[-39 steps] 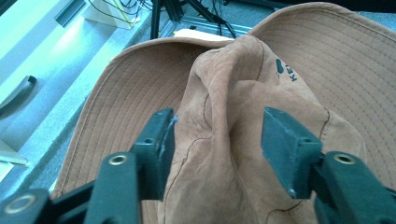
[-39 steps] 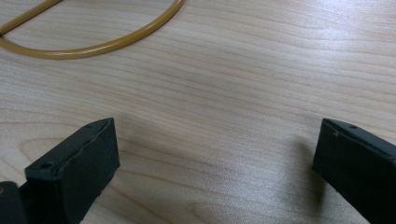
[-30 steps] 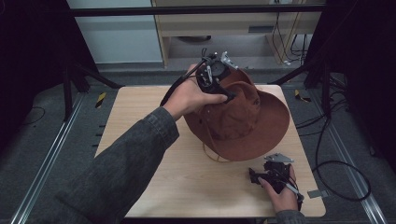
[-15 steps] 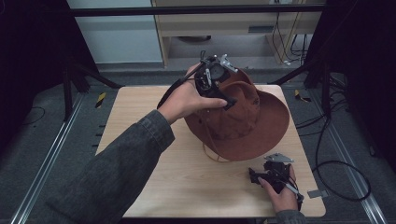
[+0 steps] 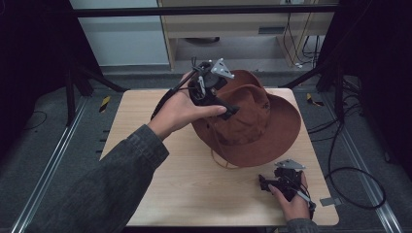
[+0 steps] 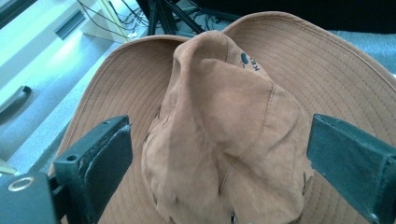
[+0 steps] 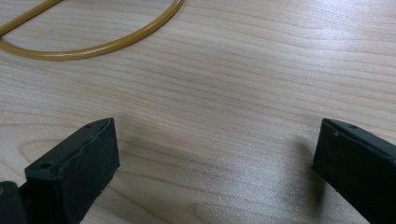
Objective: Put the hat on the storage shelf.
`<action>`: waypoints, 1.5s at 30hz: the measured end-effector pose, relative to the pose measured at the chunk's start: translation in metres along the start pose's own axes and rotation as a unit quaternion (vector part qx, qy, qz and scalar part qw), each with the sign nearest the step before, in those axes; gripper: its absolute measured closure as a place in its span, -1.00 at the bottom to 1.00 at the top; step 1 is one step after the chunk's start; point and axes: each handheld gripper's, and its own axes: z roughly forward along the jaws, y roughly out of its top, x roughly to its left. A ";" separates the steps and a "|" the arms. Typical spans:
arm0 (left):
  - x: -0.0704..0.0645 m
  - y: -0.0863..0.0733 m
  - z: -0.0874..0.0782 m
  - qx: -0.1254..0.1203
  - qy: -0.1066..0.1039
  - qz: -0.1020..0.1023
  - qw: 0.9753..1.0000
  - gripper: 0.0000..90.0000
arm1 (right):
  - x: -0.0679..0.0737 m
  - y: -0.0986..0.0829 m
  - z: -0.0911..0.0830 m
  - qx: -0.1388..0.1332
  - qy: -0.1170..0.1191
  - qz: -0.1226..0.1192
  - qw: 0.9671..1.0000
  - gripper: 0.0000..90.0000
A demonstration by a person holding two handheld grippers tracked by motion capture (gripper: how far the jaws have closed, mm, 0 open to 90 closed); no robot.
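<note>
In the high view a brown hat (image 5: 248,121) sits on the desk (image 5: 160,194) toward its far right corner, its brim reaching close to the right edge, and a thin cord (image 5: 219,159) loops out from under the brim toward the desk's middle. The left gripper (image 5: 232,110) is held over the near-left side of the crown, the hand (image 5: 182,109) behind it, while the right gripper (image 5: 265,183) rests low near the near right corner, apart from the hat. The step in hand looks like taking the crown in the left gripper; to do it well, I would lower straight down so both jaws pass either side of the crease, then close on the folded top rather than on the soft brim, which would likely sag or slip. In the left gripper view the jaws stand wide apart — the crumpled crown (image 6: 219,126) lies between them, farther off, and neither jaw seems to touch the fabric, so nothing is gripped yet. In the right gripper view the jaws are likewise spread wide with nothing between them but bare wood, hovering just above or on the desk — I cannot tell which — with the cord (image 7: 93,46) curving well ahead of them.
</note>
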 end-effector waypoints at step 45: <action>0.019 -0.092 -0.083 -0.037 0.039 -0.054 0.997 -0.88 | 0.003 0.000 0.000 0.002 0.002 0.009 1.000 -0.99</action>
